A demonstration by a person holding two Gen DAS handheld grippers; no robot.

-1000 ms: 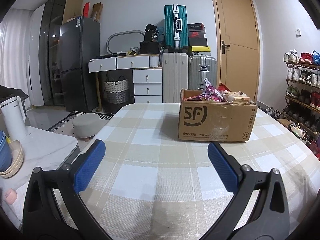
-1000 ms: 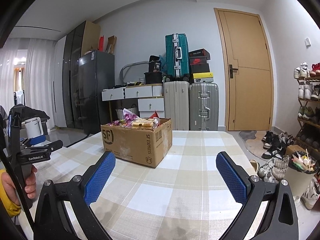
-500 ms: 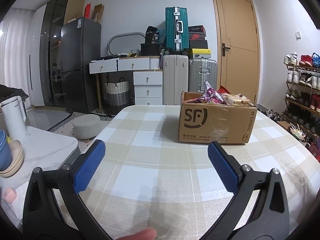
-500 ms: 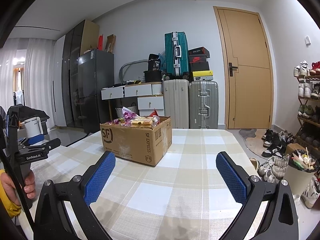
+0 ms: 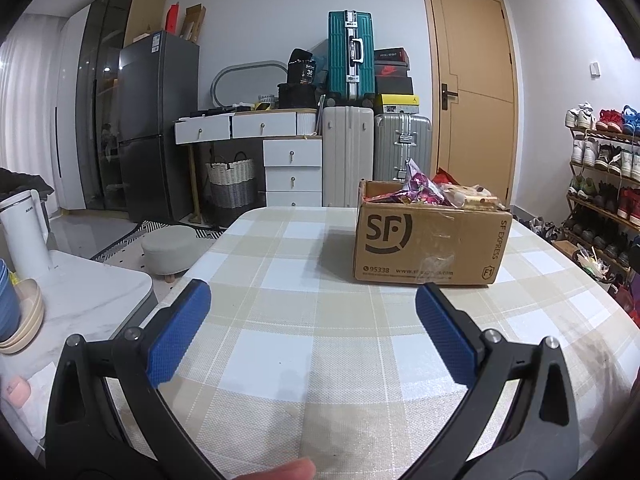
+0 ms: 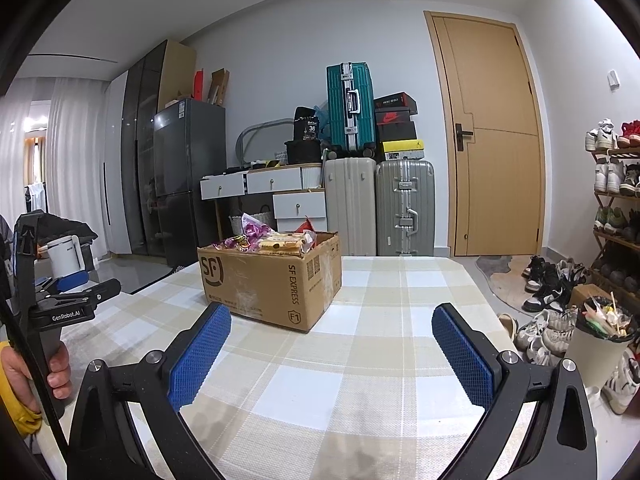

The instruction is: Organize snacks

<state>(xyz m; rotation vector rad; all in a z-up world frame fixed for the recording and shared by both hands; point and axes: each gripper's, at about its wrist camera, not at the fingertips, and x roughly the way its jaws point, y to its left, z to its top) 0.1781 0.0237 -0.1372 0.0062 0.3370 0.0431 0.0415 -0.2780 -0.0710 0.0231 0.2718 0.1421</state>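
Note:
A brown SF Express cardboard box [image 5: 430,242] full of snack packets [image 5: 432,194] stands on the checked tablecloth [image 5: 304,312], ahead and right of my left gripper [image 5: 312,300]. That gripper is open and empty, held low over the table. In the right wrist view the box [image 6: 268,280] sits ahead and left of my right gripper [image 6: 330,322], which is open and empty. Snack packets [image 6: 272,240] stick out of its top. The left gripper's body [image 6: 60,308] shows at the far left of the right wrist view, held in a hand.
A white side table [image 5: 80,300] with a kettle [image 5: 24,236] and stacked bowls [image 5: 16,316] stands left of the table. Suitcases [image 5: 348,156], drawers and a fridge line the back wall. A shoe rack [image 5: 604,184] and a bin [image 6: 600,344] stand to the right.
Both views have shifted slightly toward the box. A fingertip has come into the bottom edge of the left wrist view. Both grippers stay open.

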